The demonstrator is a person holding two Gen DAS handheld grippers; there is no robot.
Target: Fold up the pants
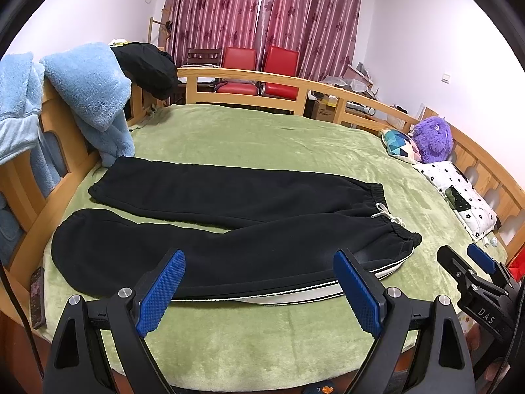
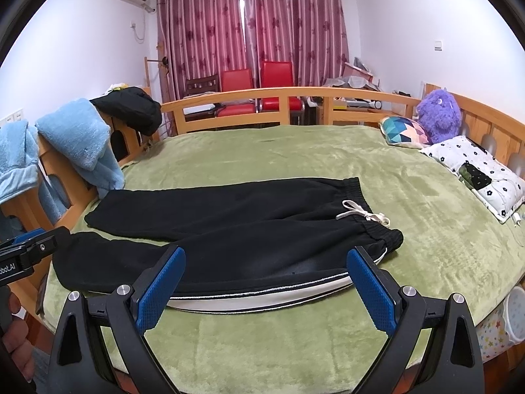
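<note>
Black sweatpants (image 1: 229,223) lie flat on the green bed cover (image 1: 262,138), legs spread to the left, waistband with a white drawstring (image 1: 387,215) to the right, white side stripes along the near edge. They also show in the right wrist view (image 2: 236,229). My left gripper (image 1: 259,282) is open and empty, just above the near edge of the pants. My right gripper (image 2: 265,279) is open and empty, near the same edge toward the waistband; it shows at the right of the left wrist view (image 1: 466,262).
Wooden bed rails (image 1: 295,82) ring the bed. Blue fleece garments (image 1: 88,88) and a black jacket (image 1: 147,65) hang over the left rail. Pillows (image 1: 459,197) and a purple plush toy (image 1: 431,138) lie at the right. A remote (image 1: 36,295) lies at the left edge.
</note>
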